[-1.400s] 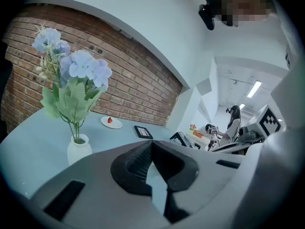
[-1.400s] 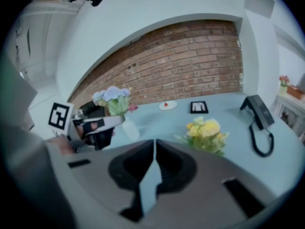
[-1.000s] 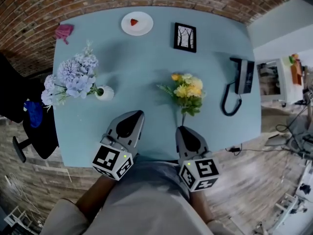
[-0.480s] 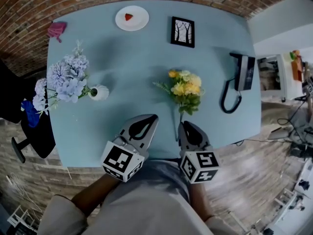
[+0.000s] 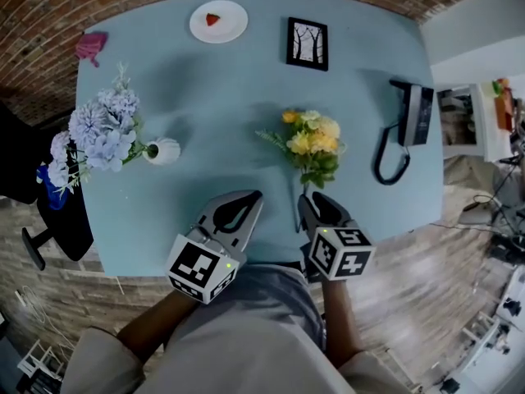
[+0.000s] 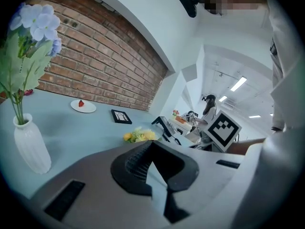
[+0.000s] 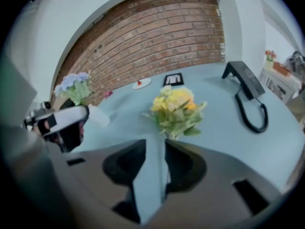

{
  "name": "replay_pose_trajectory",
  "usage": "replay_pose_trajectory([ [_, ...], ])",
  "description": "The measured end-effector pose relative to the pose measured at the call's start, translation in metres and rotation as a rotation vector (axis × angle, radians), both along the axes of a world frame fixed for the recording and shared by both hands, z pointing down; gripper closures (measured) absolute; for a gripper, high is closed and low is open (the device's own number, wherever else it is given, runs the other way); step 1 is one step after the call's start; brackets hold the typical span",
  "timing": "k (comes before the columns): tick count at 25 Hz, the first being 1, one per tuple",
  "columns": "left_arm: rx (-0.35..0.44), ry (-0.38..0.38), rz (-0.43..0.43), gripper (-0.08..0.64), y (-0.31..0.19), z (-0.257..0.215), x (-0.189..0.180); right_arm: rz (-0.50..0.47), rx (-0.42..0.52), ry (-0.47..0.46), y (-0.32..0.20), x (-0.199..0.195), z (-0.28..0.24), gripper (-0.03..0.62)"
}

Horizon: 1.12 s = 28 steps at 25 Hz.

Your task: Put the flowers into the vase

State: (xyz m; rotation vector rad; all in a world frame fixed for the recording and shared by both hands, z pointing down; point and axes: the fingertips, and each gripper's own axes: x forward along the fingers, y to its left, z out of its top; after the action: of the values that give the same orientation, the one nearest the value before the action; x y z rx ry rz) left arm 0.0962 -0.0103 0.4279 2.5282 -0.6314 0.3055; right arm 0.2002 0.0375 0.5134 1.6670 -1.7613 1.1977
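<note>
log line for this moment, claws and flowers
left claw: shut, empty | right claw: jaws just opening, yellow bouquet stem in the gap, ungripped | white vase: upright, holds blue flowers

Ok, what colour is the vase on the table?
White, with vertical ribs; the vase shows best in the left gripper view.

Yellow flowers (image 5: 313,144): a small bunch of yellow and cream blooms with green leaves, lying flat near the middle of the table (image 5: 230,89), stem pointing to the near edge. Vase (image 5: 164,150): white, ribbed, upright near the left edge, holding pale blue flowers (image 5: 94,134), well apart from the yellow bunch.
</note>
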Motion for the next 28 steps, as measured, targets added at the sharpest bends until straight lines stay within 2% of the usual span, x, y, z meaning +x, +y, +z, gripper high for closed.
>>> replay_pose_trajectory([
  [8,-0.029,-0.021,0.001,0.548,-0.001,0.010,0.002,0.022,-0.071,-0.053,-0.013,0.019,0.022,0.448],
  [16,-0.065,-0.025,-0.010,0.548,-0.005,0.020,0.003,0.080,-0.126,-0.156,-0.024,0.022,0.044,0.436],
  [25,-0.090,-0.021,-0.027,0.548,-0.013,0.026,0.001,0.105,-0.160,-0.182,-0.036,0.025,0.062,0.439],
  [28,-0.101,-0.020,-0.033,0.548,-0.015,0.028,-0.002,0.128,-0.152,-0.187,-0.039,0.027,0.063,0.460],
])
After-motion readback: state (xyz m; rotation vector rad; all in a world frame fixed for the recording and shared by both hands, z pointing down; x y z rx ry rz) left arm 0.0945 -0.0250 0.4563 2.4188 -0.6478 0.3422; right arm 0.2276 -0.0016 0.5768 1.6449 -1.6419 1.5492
